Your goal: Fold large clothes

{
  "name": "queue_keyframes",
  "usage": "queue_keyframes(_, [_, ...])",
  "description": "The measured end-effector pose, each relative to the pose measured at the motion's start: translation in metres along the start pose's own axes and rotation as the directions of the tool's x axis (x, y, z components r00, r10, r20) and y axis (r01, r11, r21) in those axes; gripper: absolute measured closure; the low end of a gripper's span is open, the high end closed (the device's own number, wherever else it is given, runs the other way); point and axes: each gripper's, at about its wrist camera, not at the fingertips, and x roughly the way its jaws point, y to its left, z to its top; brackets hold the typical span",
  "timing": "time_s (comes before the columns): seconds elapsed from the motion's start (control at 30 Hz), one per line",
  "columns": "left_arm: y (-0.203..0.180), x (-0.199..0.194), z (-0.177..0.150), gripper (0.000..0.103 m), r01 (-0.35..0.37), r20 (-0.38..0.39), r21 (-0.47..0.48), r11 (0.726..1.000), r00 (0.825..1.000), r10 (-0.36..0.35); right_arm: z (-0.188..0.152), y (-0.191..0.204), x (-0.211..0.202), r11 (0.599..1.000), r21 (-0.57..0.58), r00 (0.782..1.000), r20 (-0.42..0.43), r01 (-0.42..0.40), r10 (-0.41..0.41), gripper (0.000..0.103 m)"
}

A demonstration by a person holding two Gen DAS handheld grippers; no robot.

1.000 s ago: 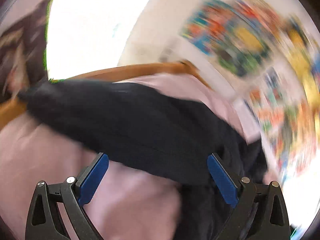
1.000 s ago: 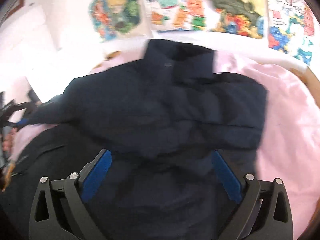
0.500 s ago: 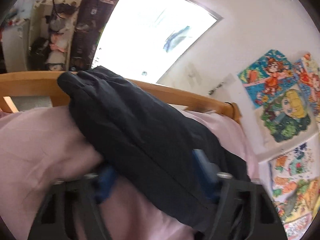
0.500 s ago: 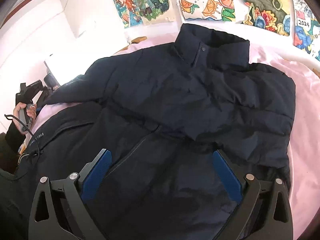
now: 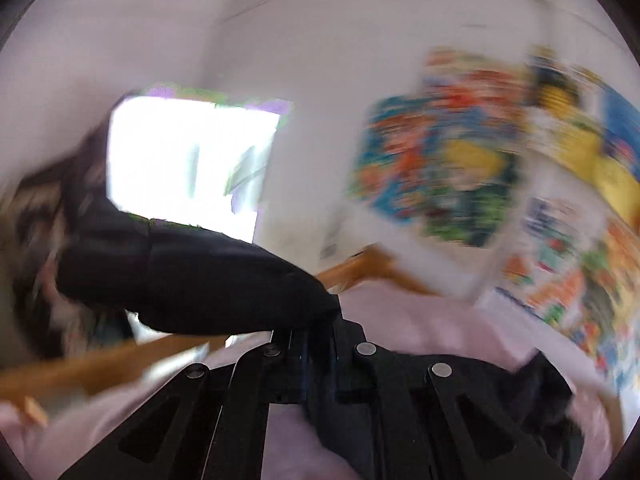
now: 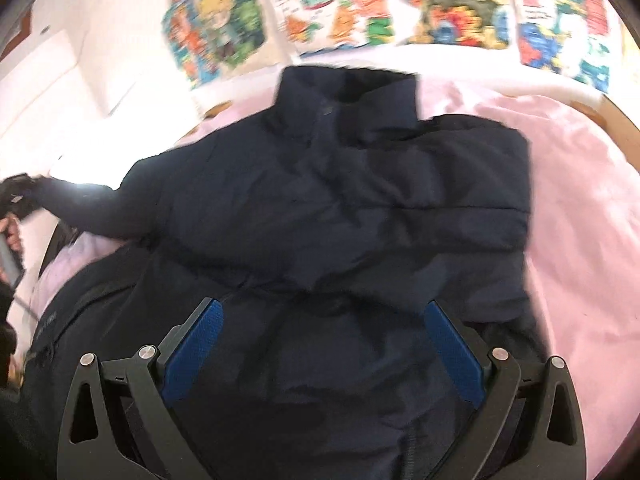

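A dark navy puffer jacket (image 6: 340, 200) lies spread on a pink bed sheet (image 6: 580, 220), collar toward the wall. My left gripper (image 5: 316, 332) is closing its jaws with the jacket's sleeve (image 5: 192, 276) pinched between them. The sleeve is lifted off the bed and sticks out to the left. In the right wrist view that raised sleeve (image 6: 92, 208) stretches to the left gripper (image 6: 16, 196) at the far left edge. My right gripper (image 6: 322, 312) hovers open over the jacket's lower front, with nothing between its blue pads (image 6: 200, 340).
A wooden bed frame (image 5: 120, 360) borders the pink sheet. Colourful posters (image 6: 400, 0) cover the wall behind the bed. A bright window (image 5: 188, 160) lies beyond the frame. A person's hand (image 6: 10, 232) shows at the left edge.
The left gripper went from wide open to closed on the sleeve and rose, lifting the sleeve off the sheet. The right gripper stayed open over the jacket, shifting only slightly.
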Motion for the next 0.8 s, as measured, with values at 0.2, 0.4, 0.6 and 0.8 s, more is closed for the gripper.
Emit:
queue_keyframes(0.2, [-0.124,-0.039,0.014,0.095,0.215,0.007,0.337,0.917,0.973,-0.231,0.006,-0.029,-0.005,0.994,0.109,0.999,0.03,0.018,-0.022,0.004])
queue_keyframes(0.4, [-0.231,-0.075,-0.031,0.095,0.438,-0.141,0.562,0.702,0.887,-0.44,0.01,-0.051,-0.013,0.985,0.152,0.993,0.075,0.078,-0.091,0.004])
queue_keyframes(0.6, [-0.309,-0.082,-0.116,0.095,0.593,-0.352,0.659,0.463,0.787,-0.507,0.013,-0.083,-0.022,0.966,0.234,0.983,0.123,0.106,-0.138,0.004])
queue_keyframes(0.8, [-0.358,-0.058,-0.2,0.095,0.686,-0.531,0.611,0.395,0.725,-0.438,0.012,-0.119,-0.021,0.945,0.311,0.976,0.152,0.101,-0.155,0.004])
